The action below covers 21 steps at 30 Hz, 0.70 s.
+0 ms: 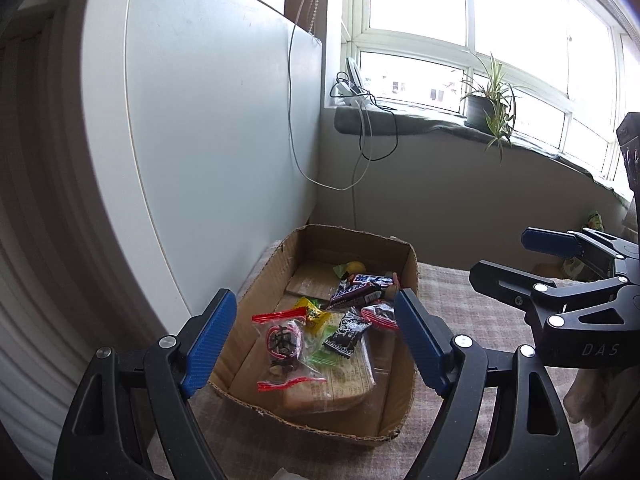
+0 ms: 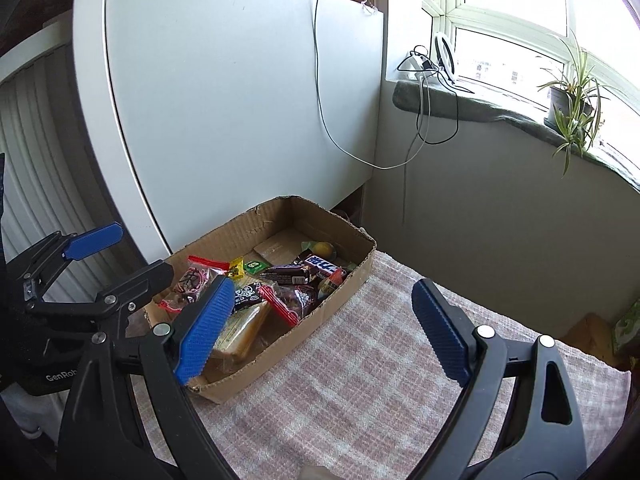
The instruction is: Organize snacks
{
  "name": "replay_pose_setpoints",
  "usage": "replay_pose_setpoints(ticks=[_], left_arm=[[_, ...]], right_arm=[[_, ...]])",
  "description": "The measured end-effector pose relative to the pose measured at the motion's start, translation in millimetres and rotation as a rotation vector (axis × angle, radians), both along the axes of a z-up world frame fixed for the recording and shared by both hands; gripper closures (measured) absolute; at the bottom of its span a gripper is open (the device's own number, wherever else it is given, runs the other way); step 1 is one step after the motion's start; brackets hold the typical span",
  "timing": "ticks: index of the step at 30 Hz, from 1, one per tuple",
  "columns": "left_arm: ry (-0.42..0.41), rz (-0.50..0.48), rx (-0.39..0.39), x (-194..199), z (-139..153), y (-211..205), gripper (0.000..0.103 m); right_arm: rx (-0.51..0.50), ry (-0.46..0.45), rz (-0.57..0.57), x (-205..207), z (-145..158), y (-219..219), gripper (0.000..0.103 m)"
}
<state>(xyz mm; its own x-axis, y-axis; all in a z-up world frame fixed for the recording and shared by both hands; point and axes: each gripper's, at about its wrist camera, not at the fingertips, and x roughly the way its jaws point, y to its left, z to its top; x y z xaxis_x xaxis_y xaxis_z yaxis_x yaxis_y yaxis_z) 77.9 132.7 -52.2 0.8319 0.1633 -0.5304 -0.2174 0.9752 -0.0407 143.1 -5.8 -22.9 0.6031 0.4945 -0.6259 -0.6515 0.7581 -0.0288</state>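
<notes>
An open cardboard box (image 1: pixel 408 276) (image 2: pixel 240 228) sits on a pink checked cloth. It holds several snacks: a clear red-edged packet (image 1: pixel 284 346) (image 2: pixel 192 280), a dark chocolate bar (image 1: pixel 354 292) (image 2: pixel 286 274), a black candy (image 1: pixel 348 334) (image 2: pixel 248 294), a yellow packet (image 1: pixel 314 314), a wrapped cake slice (image 1: pixel 344 384) (image 2: pixel 240 332). My left gripper (image 1: pixel 316 340) is open and empty, just above the box's near end. My right gripper (image 2: pixel 324 328) is open and empty, to the right of the box over the cloth. Each gripper shows in the other's view, the right (image 1: pixel 516 258) and the left (image 2: pixel 120 254).
The pink checked cloth (image 2: pixel 360 360) covers the table. A white cabinet panel (image 1: pixel 224 140) stands behind and left of the box. A grey wall and a window ledge with a potted plant (image 1: pixel 490 104), cables and a charger (image 1: pixel 352 88) lie beyond.
</notes>
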Motion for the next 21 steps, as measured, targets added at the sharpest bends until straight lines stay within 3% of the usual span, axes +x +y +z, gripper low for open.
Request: replay_pose_setpoints(ticks=[6, 9, 21], left_arm=[[-0.012, 0.009, -0.01, -19.5, 2.3, -12.0, 0.022], [-0.023, 0.019, -0.004, -31.3, 4.1, -19.2, 0.022], [0.009, 0.045, -0.045, -55.3, -7.1, -30.0, 0.022]], right_arm=[[0.015, -0.025, -0.011, -26.0, 8.1, -15.4, 0.009], [0.026, -0.051, -0.026, -40.8, 9.2, -24.8, 0.0], [0.024, -0.055, -0.054, -70.8, -5.0, -42.4, 0.0]])
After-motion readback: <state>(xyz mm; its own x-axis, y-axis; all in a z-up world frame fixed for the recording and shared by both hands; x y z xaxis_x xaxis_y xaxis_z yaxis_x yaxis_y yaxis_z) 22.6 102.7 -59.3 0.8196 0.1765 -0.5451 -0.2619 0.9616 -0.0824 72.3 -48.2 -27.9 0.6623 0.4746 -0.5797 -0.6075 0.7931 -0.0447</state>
